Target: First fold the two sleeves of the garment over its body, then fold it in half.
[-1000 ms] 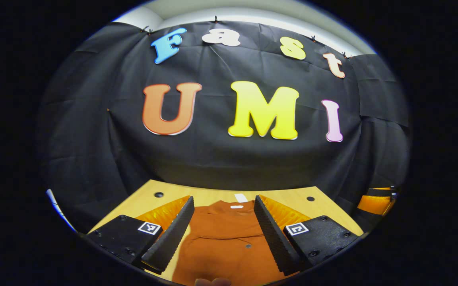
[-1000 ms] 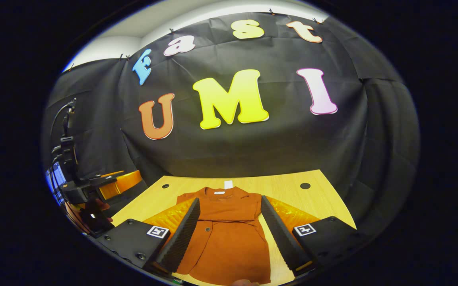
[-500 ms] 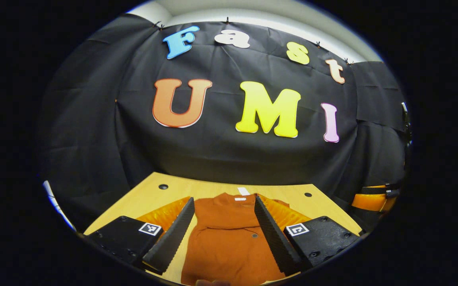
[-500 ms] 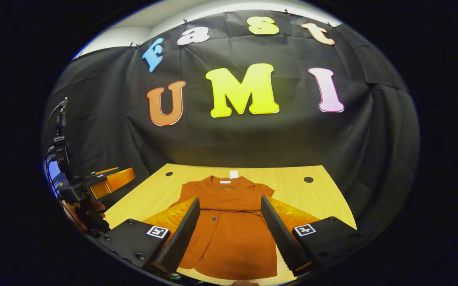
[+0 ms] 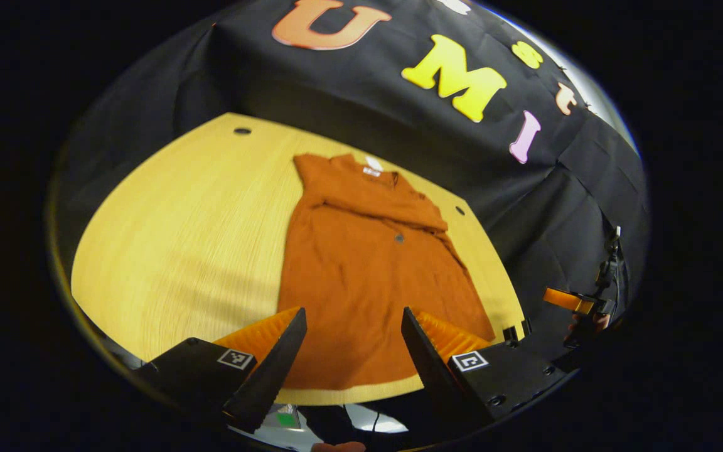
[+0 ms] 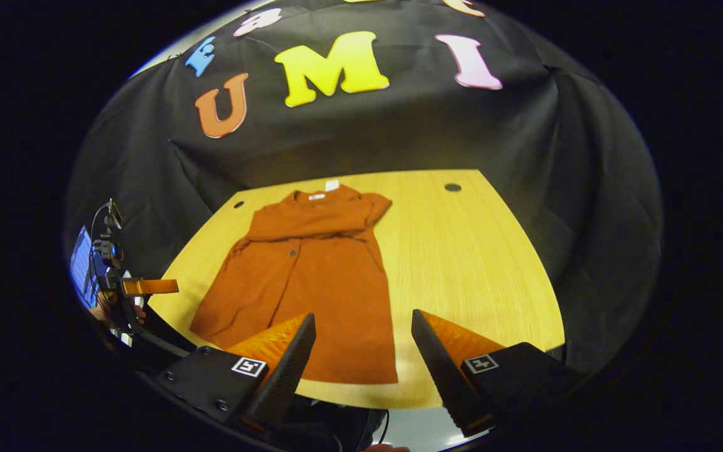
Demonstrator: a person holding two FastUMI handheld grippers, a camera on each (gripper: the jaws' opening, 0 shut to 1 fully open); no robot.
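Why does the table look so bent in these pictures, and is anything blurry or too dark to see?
Left gripper view: the fisheye lens bows the table edges into curves; the orange garment is sharp and evenly lit. Right gripper view: same bending, the garment clear, soft shading on the table, and the other gripper at the dim left rim looks small and hard to read.

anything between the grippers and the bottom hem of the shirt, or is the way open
Nothing visible stands in the way. The orange shirt lies flat on the wooden table, sleeves already folded over its body. Both the left gripper and right gripper hang open above its near hem, with bare wood beside the shirt.
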